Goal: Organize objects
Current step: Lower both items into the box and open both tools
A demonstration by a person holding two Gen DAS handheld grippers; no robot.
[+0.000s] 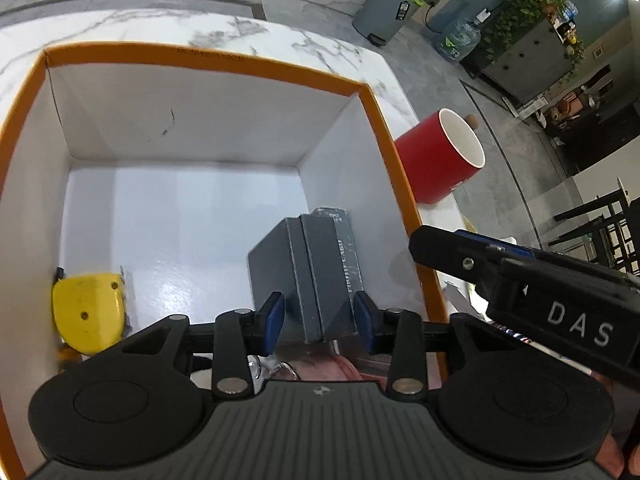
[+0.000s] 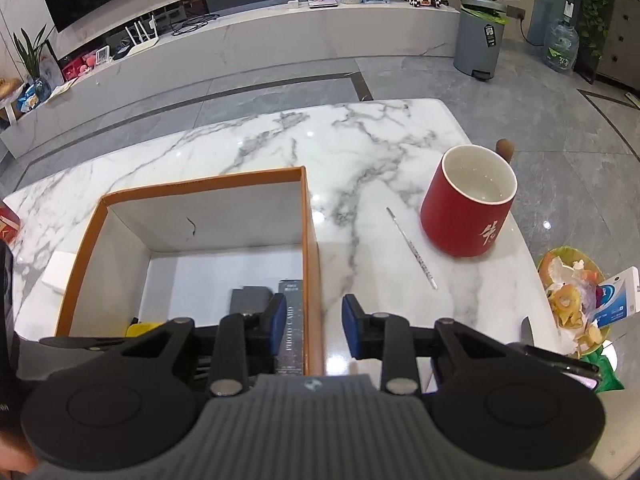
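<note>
- The left gripper hangs inside the orange-rimmed box; its fingers stand either side of the grey card boxes, apart from them, so nothing is gripped.
- The grey boxes rest on the box floor by its right wall; a yellow tool lies in the left corner.
- The right gripper straddles the box wall, its fingers parted and empty.
- Judgement: placing looks done; next, lift clear and fetch the red mug or thin rod from the worktop.
</note>
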